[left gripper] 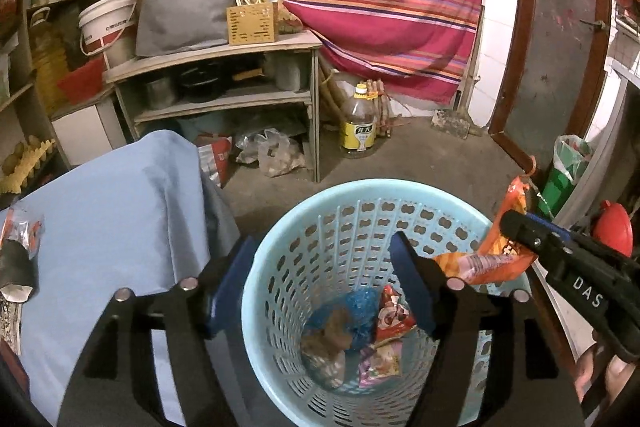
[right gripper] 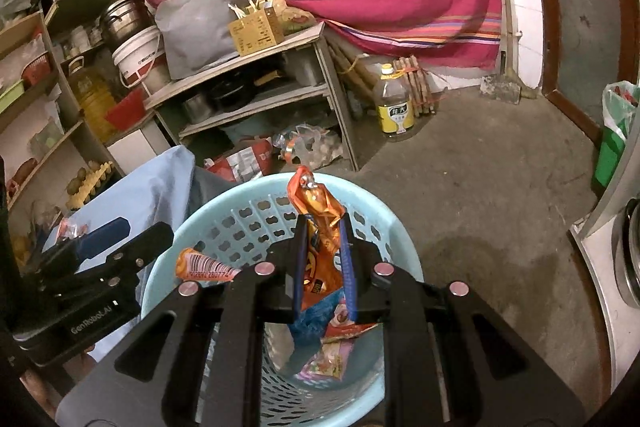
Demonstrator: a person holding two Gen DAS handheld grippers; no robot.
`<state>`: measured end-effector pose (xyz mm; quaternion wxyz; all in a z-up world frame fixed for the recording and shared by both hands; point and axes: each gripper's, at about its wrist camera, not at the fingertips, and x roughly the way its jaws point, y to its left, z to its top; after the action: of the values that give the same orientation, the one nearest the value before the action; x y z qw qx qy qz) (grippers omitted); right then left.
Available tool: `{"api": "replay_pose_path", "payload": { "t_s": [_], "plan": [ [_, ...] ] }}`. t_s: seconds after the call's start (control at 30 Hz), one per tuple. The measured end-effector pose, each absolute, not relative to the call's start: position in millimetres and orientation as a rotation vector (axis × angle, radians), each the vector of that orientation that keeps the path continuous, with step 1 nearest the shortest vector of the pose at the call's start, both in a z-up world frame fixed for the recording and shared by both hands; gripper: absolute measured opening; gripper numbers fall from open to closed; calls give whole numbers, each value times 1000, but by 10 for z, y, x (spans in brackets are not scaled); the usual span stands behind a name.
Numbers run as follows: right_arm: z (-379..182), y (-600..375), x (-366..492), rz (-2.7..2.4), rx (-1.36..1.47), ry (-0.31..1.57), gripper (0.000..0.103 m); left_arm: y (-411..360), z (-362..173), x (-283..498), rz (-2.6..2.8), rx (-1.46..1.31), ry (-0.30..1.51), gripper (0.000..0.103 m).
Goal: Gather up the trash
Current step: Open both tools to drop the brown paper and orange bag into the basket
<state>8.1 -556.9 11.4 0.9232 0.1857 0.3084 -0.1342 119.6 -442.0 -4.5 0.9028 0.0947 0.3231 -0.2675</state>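
My right gripper [right gripper: 323, 263] is clamped on an orange wrapper [right gripper: 320, 219], held upright over the basket [right gripper: 396, 227] so I judge it will drop straight in when released. Left gripper [left gripper: 320, 287] is wide apart, holding nothing, parked above the basket [left gripper: 280, 227] mouth out of the way. More wrappers [left gripper: 390, 315] already lie at the bottom; another [left gripper: 18, 231] sits on the blue cloth [left gripper: 120, 207].
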Motion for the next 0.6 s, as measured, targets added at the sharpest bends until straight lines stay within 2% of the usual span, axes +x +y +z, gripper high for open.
{"api": "replay_pose_path", "payload": {
  "t_s": [0.1,0.27,0.4,0.43,0.57,0.6],
  "plan": [
    [133,-5549,103,-274,379,632,16,-4354,-54,1218,-528,185,669,75],
    [105,-5428,191,-260,349,650,16,-4124,-30,1250,-490,155,668,77],
    [76,-5342,275,-261,327,663,20,-3941,36,1246,-455,149,645,85],
    [69,-5330,294,-261,325,666,23,-3885,57,1246,-453,144,643,85],
    [44,-5228,347,-260,290,690,54,-3721,134,1262,-438,133,634,85],
    [36,-5205,359,-264,275,697,55,-3683,148,1267,-434,128,633,86]
  ]
}}
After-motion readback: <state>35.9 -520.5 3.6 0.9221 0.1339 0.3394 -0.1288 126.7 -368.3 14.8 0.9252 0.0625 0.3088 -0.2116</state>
